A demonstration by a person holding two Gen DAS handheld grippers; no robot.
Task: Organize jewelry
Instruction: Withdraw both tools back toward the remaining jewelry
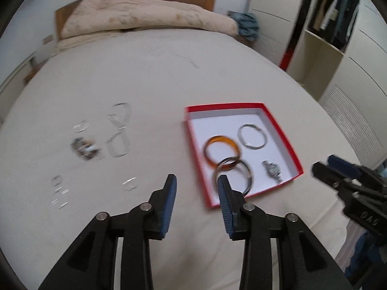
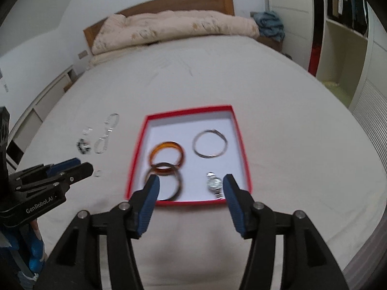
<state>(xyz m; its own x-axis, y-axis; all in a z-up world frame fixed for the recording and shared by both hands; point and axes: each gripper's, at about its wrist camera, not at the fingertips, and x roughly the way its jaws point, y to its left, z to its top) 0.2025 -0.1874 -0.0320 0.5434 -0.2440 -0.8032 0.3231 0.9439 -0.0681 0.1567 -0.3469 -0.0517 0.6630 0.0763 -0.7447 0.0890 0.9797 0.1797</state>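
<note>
A shallow red box [image 1: 285, 133] [image 2: 239, 130] with a white floor lies on the bed. In it are an amber bangle [image 1: 235, 146] [image 2: 179, 148], a dark bangle [image 1: 248, 169] [image 2: 180, 181] overlapping it, a thin silver bangle [image 1: 264, 135] [image 2: 226, 142] and a silver watch [image 1: 272, 169] [image 2: 214, 183]. Left of the box lie silver chain bracelets [image 1: 118, 130] [image 2: 106, 135], a dark beaded piece [image 1: 83, 148] [image 2: 83, 146] and several small rings [image 1: 59, 191]. My left gripper [image 1: 196, 181] is open and empty above the bed, by the box's near left corner. My right gripper [image 2: 191, 180] is open and empty over the box's near edge.
A rolled beige duvet [image 1: 145, 17] [image 2: 169, 29] lies at the wooden headboard. A blue cloth [image 1: 246, 24] sits at the bed's far right corner. A wardrobe with hanging clothes [image 1: 336, 19] stands to the right. The beige sheet [image 1: 145, 72] spreads around the jewelry.
</note>
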